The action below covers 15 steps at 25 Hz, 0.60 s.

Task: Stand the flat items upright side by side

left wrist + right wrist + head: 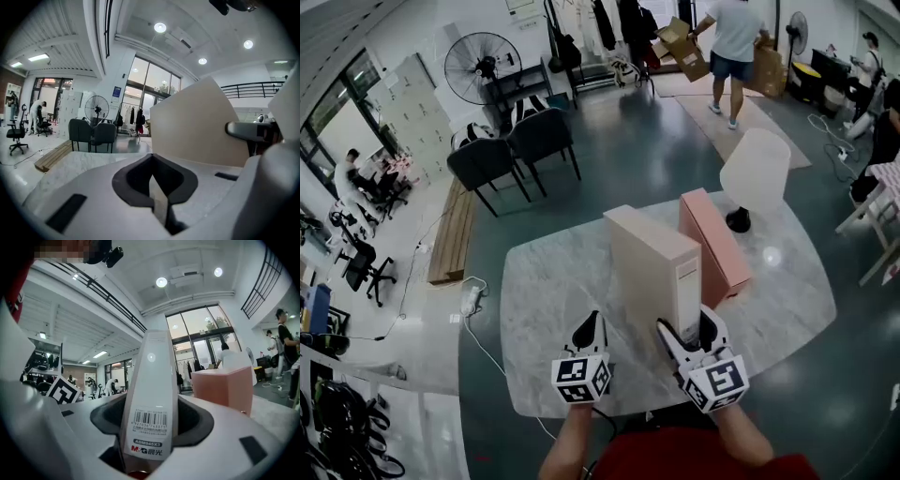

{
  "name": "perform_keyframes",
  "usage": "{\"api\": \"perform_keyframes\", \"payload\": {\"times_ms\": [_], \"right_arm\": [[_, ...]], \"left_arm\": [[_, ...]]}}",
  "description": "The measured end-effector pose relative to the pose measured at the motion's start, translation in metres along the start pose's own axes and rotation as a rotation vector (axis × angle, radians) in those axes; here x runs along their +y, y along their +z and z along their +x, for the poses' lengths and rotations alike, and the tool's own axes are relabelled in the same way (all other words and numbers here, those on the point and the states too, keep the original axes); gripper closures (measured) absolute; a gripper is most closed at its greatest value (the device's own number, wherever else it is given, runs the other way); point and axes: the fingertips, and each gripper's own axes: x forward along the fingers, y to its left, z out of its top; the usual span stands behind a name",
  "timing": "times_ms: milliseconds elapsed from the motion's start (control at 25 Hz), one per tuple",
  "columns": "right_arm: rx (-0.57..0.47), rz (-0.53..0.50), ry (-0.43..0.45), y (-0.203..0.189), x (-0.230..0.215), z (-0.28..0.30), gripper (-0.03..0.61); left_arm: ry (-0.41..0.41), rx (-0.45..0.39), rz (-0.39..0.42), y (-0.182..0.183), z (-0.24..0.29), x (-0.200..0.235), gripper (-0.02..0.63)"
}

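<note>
The person is wearing a red top (675,464), with no sleeves showing over the forearms. The white moulded-plastic left gripper (591,328) and right gripper (687,330) are showing dark grey jaw linings, each carrying a white cube with black square markers (581,378).

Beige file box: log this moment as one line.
right tool: shut on beige file box, upright | left tool: shut, empty | pink file box: upright beside it on marble table

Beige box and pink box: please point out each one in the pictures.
beige box (642,277), head view, on its broad side face.
pink box (717,239), head view, on its top face.
</note>
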Motion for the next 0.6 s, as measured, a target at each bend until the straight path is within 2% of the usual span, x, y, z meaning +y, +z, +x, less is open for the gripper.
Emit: {"api": "perform_keyframes", "payload": {"times_ms": [320,600], "right_arm": [[0.008,-0.014,-0.037,-0.003,-0.002,-0.031,0.304],[-0.015,-0.066,-0.119,-0.010,-0.017,-0.037,0.302]], "left_arm": [[-0.049,-0.009,0.004,-0.001,0.006,-0.024,0.611],[-0.048,-0.014,0.002,-0.002,0.007,-0.042,0.611]]}}
